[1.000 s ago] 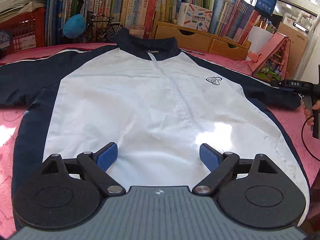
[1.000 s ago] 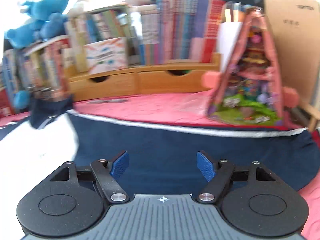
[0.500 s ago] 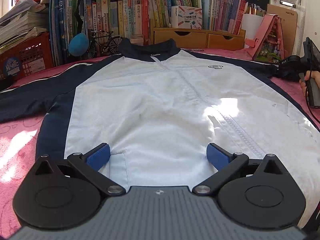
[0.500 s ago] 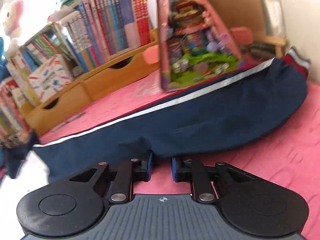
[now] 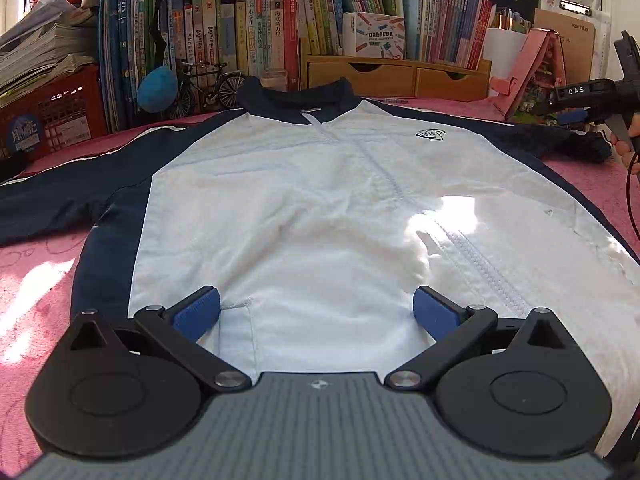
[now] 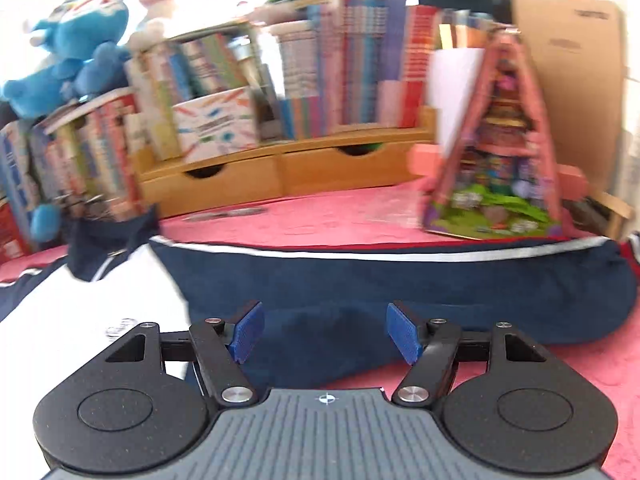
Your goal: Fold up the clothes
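Observation:
A white jacket (image 5: 312, 208) with navy sleeves and collar lies flat, front up and zipped, on a pink cloth. My left gripper (image 5: 316, 312) hangs wide open over the lower front, by a pocket seam, with nothing pinched between its blue pads. In the right wrist view the navy right sleeve (image 6: 400, 284), edged with a white stripe, stretches across the picture. My right gripper (image 6: 326, 332) hovers over the sleeve near the shoulder. Its jaws are opening, and the pads stand apart without pressing on the fabric. A hand (image 5: 630, 140) holds that gripper at the right edge of the left wrist view.
Behind the jacket stands a row of books (image 5: 248, 40) on a wooden drawer shelf (image 5: 396, 76). A pink triangular toy house (image 6: 496, 160) sits just beyond the right sleeve. A red crate (image 5: 52, 108), a small bicycle model (image 5: 208, 84) and blue plush toys are at the back left.
The right gripper was nearly shut at the sleeve's near edge half a second ago; it has since opened and swung back over the sleeve. The left gripper widened slightly, then held still.

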